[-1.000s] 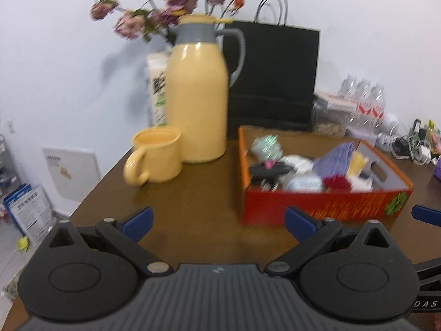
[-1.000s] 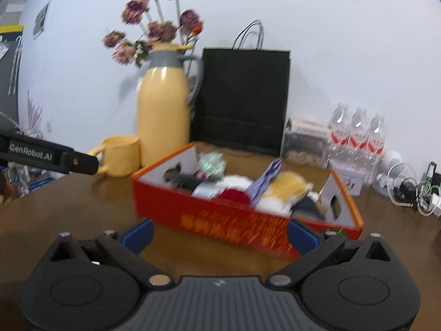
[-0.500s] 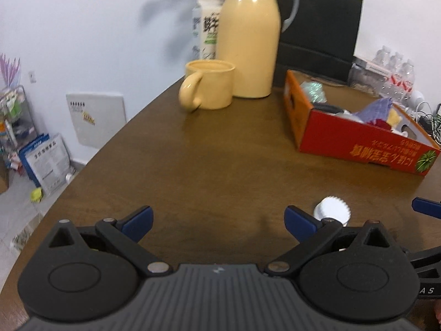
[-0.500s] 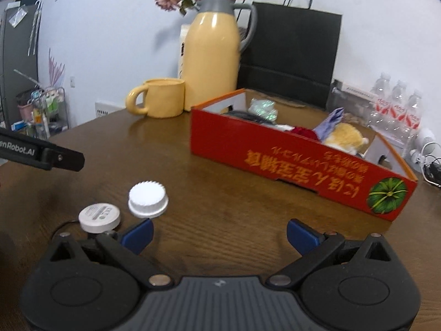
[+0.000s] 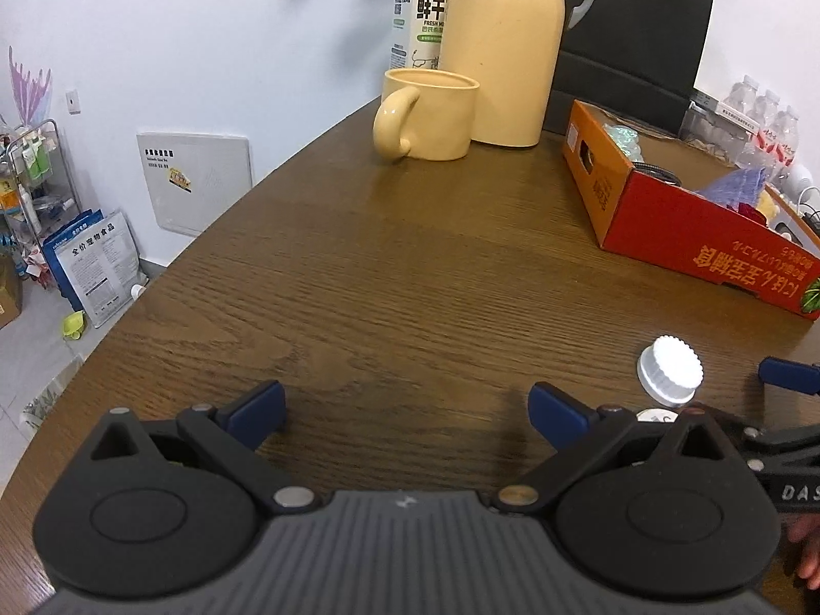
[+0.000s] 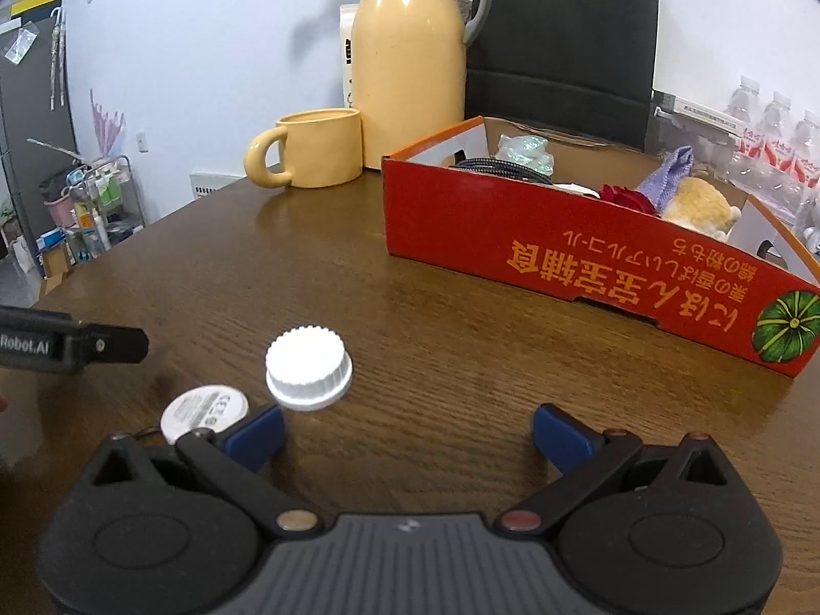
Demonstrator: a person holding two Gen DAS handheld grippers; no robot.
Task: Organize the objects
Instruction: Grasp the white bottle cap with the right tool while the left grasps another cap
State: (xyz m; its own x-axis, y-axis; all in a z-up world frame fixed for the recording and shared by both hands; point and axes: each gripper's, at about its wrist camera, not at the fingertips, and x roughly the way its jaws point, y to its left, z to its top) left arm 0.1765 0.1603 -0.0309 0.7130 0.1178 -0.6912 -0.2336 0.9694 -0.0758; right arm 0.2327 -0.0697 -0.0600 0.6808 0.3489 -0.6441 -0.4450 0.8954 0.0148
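Low, both hand-held grippers (image 5: pixel 405 407) (image 6: pixel 407 428) agape.

A plain white wall (image 5: pixel 205 25) stands behind a dark brown wood-grain table (image 5: pixel 410 266) with a rounded edge. At left, a wire storage rack (image 5: pixel 36 179) stands on a pale tiled floor (image 5: pixel 36 338), and a white rectangular panel (image 5: pixel 195 179) leans against the wall.

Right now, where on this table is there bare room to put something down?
Bare wood runs from the yellow mug down to the white ribbed cap, left of the red box. It is crowded inside the box, and around the cap and flat white disc.
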